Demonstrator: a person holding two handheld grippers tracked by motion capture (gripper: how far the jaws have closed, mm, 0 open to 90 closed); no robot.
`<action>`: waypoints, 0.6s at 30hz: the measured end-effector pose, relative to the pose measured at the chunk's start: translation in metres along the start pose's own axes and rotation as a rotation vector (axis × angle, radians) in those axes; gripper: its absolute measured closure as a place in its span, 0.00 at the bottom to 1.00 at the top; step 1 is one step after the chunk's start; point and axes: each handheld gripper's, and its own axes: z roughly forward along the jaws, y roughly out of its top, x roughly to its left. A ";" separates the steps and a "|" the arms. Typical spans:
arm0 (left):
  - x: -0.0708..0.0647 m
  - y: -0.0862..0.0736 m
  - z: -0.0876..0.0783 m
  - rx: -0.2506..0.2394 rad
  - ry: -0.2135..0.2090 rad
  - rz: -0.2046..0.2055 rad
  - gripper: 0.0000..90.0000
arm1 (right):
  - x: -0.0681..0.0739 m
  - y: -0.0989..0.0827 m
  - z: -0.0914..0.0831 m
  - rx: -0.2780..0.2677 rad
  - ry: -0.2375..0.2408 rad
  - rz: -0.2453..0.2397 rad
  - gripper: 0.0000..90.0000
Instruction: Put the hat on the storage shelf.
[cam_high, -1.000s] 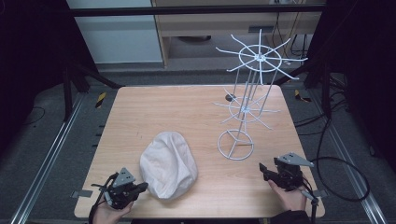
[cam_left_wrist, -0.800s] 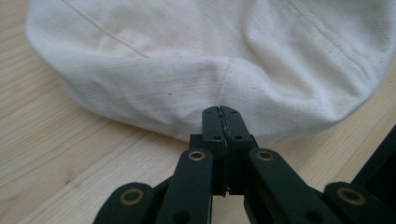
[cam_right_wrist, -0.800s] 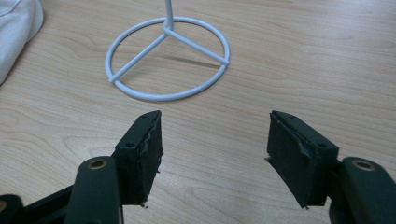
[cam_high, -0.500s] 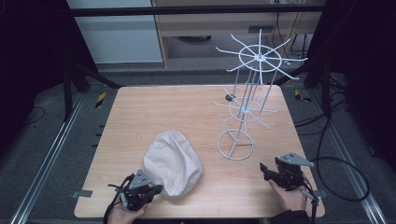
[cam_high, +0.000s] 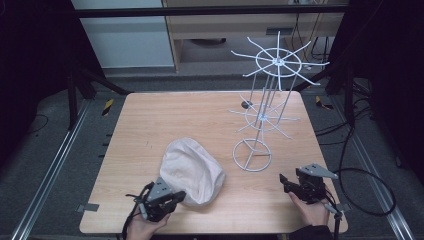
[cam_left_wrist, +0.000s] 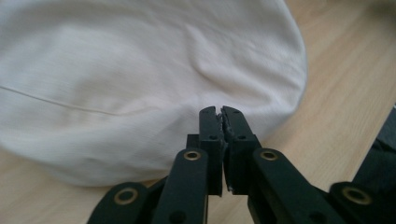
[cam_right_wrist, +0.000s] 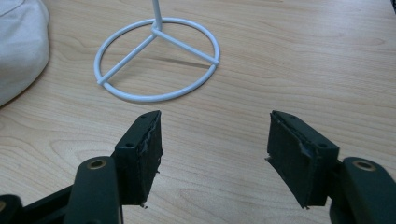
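Left gripper (cam_high: 167, 200) sits at the near-left table edge, tips right at the near rim of the cream-white soft fabric cap (cam_high: 192, 170). In the left gripper view its jaws are pressed together, a hairline gap at most, with no cloth between them; they have just been parting slightly. The cap (cam_left_wrist: 140, 70) lies directly ahead of the tips, just beyond them.

The cap lies flat on the light wooden table (cam_high: 150, 120), near-centre, long axis running from the near right to the far left. The left hand is much nearer; the right gripper (cam_high: 295, 185) is well apart, on the far side of the white wire hat stand's (cam_high: 260, 120) ring base (cam_right_wrist: 156, 60).

Right gripper jaws are spread wide over bare wood, holding nothing.

My read: the next move is to open wider and push forward onto the rim.

No brand, label or writing is readable.
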 end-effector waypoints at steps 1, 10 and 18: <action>0.007 0.004 -0.006 -0.018 0.036 -0.001 0.94 | 0.000 0.000 0.000 0.000 -0.004 -0.002 0.40; 0.087 0.020 0.015 0.036 0.230 -0.120 0.71 | 0.003 0.000 0.003 0.008 0.002 -0.013 0.39; 0.100 0.013 0.044 0.096 0.186 -0.141 0.54 | 0.002 -0.001 0.003 0.017 0.002 -0.010 0.38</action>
